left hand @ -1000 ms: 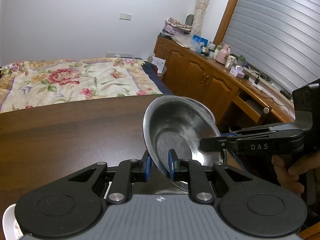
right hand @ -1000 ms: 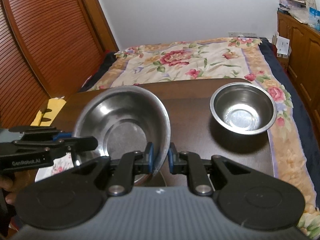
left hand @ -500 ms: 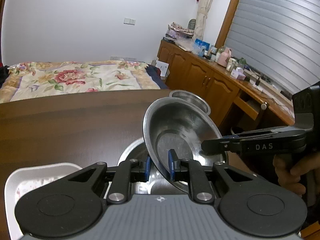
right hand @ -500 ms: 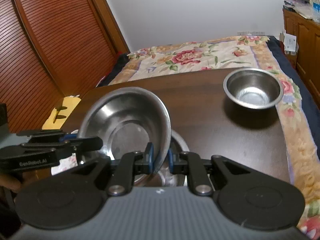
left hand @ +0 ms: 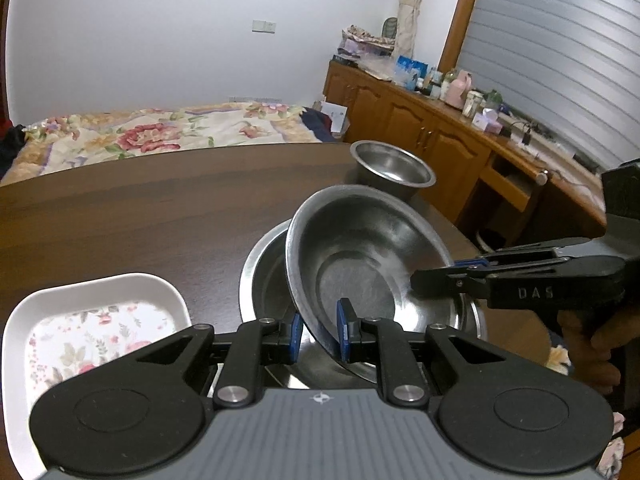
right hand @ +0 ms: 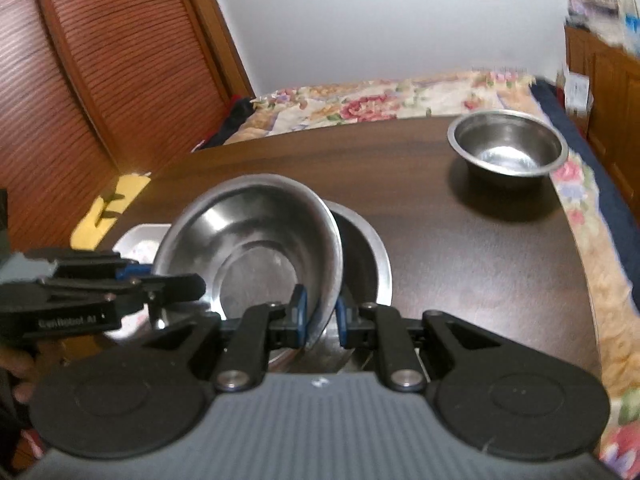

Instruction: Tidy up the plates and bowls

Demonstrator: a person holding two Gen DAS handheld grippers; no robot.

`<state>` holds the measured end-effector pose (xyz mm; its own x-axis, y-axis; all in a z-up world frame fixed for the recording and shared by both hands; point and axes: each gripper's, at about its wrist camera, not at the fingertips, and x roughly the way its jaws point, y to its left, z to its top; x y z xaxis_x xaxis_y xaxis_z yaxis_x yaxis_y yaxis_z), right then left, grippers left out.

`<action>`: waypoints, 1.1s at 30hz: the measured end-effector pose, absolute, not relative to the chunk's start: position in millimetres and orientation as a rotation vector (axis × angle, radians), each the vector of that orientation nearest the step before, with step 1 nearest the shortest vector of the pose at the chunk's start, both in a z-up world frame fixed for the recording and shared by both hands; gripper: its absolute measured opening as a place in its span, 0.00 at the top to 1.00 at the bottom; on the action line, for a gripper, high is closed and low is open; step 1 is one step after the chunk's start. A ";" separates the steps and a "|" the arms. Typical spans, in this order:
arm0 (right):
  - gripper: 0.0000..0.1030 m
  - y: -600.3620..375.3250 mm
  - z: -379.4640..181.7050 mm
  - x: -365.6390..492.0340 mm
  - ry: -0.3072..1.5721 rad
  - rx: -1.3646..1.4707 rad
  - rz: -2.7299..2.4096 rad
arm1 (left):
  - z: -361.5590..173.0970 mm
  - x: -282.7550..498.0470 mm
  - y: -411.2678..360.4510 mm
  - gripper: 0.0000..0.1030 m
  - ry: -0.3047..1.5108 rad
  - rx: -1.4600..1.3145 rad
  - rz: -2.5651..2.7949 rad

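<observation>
A shallow steel bowl [left hand: 360, 264] hangs tilted over the brown table [left hand: 140, 208], held by both grippers. My left gripper [left hand: 318, 328] is shut on its near rim, and my right gripper [left hand: 416, 280] clamps the rim from the right. Seen from the right wrist, my right gripper [right hand: 322, 316] is shut on the same bowl [right hand: 248, 240], with the left gripper [right hand: 196, 284] on its left rim. Directly under it a wider steel bowl [left hand: 264, 276] [right hand: 368, 264] rests on the table. A smaller, deeper steel bowl [left hand: 392, 168] [right hand: 508, 148] stands at the far right. A white floral tray [left hand: 100, 320] lies at the left.
A bed with a flowered cover [left hand: 160, 132] runs behind the table. Wooden cabinets [left hand: 420, 128] with clutter on top line the right wall, and a slatted wooden door [right hand: 100, 80] stands on the left. A person's hand [left hand: 592, 344] holds the right gripper. The table edge [right hand: 576, 240] is near the small bowl.
Both grippers have come down toward the table with the shallow bowl. The wider bowl and the white tray have come into view under it, and the small bowl now looks farther off.
</observation>
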<state>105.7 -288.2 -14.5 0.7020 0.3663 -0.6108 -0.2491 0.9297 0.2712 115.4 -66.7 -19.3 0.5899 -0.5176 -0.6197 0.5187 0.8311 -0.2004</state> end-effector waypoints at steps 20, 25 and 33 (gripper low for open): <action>0.84 -274.9 -21.5 93.7 0.592 -0.008 0.268 | -37.9 106.6 -79.0 0.81 0.621 0.164 -0.508; 0.84 -273.8 -23.1 90.5 0.573 -0.011 0.258 | -38.5 105.8 -80.5 0.81 0.608 0.181 -0.499; 0.84 -272.7 -23.1 90.1 0.567 -0.004 0.254 | -38.6 106.7 -80.0 0.81 0.609 0.173 -0.499</action>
<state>90.1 -272.7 -23.1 0.8130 0.2369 -0.5318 -0.2393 0.9687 0.0658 106.7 -80.0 -38.6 0.7067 -0.3966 -0.5859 0.4966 0.8679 0.0114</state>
